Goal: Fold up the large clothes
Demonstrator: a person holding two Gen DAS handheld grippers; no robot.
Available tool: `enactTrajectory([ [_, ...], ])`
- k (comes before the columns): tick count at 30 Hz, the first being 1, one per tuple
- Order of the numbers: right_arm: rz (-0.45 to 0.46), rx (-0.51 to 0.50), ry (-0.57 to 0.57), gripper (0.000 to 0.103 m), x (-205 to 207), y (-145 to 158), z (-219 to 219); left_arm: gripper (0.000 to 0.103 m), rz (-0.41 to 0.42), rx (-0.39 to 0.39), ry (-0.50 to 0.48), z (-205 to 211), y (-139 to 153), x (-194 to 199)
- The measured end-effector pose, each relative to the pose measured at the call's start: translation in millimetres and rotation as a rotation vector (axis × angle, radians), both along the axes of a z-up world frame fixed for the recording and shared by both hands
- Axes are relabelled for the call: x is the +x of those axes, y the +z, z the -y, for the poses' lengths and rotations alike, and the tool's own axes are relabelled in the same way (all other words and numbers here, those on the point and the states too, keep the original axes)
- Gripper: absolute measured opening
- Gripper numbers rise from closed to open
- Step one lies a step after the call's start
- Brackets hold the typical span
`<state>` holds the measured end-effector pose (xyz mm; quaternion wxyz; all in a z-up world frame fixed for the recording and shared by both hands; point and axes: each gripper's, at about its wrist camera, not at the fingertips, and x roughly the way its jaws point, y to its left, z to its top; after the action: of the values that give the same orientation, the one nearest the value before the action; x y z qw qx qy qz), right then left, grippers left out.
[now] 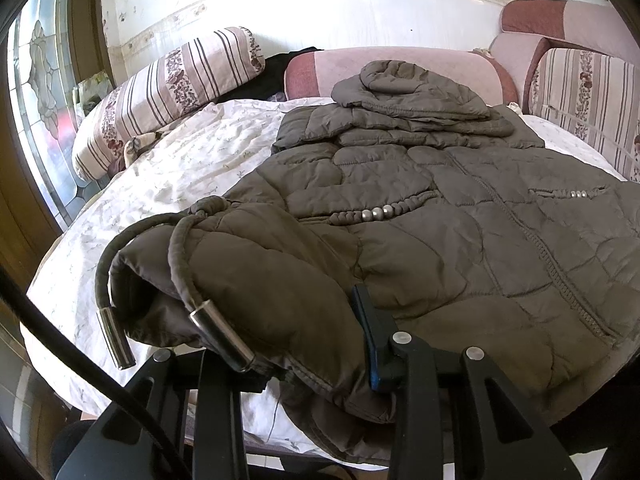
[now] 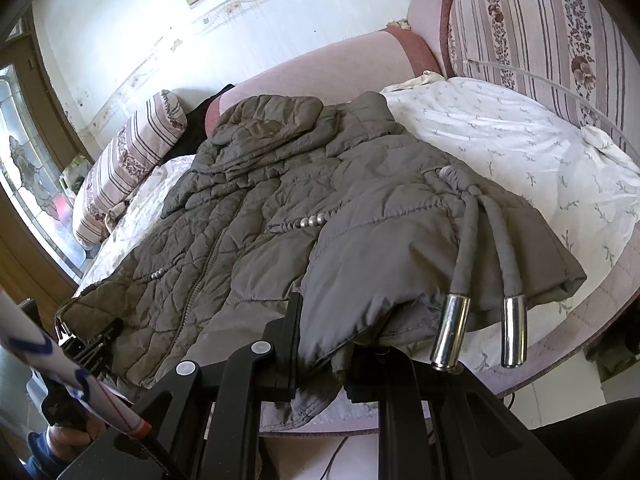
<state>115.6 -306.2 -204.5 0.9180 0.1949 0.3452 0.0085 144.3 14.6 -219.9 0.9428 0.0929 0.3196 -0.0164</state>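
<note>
A grey-brown quilted puffer jacket [image 1: 440, 216] lies front up on a round bed, hood at the far end; it also shows in the right wrist view [image 2: 288, 208]. My left gripper [image 1: 312, 344] is shut on the jacket's near left hem corner, with fabric bunched between its fingers. Two drawcords with metal tips [image 1: 220, 336] hang over it. My right gripper [image 2: 332, 340] is shut on the near right hem corner, where two metal-tipped cords [image 2: 452, 328] hang. The left gripper also shows at the jacket's other corner in the right wrist view [image 2: 92, 340].
The bed has a white flowered sheet [image 1: 168, 168] and a pink padded rim [image 1: 400, 68]. Striped bolster pillows [image 1: 168, 92] lie at the far left and right [image 2: 540, 40]. A stained-glass door [image 1: 40, 92] stands at the left. A dark garment [image 1: 280, 68] lies by the rim.
</note>
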Motion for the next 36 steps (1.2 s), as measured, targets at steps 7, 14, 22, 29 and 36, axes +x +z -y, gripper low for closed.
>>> enactTrajectory([
  [7,0.006,-0.001,0.003,0.017,0.8,3.9,-0.9,0.033,0.0,0.0,0.0,0.3,0.5,0.2],
  [14,0.012,0.004,0.004,0.017,0.7,8.2,-0.7,0.033,0.0,-0.002,-0.002,-0.4,2.6,1.0],
  [22,0.025,0.0,0.006,0.017,1.8,15.8,0.2,0.033,0.016,-0.021,-0.004,-1.1,13.5,0.9],
  [29,0.029,0.002,0.008,0.017,-0.7,15.9,0.9,0.033,0.016,-0.021,-0.003,-1.4,15.7,1.0],
  [36,0.041,0.002,0.012,0.017,-1.4,19.0,0.4,0.033,0.023,-0.013,0.0,-0.7,20.1,0.2],
])
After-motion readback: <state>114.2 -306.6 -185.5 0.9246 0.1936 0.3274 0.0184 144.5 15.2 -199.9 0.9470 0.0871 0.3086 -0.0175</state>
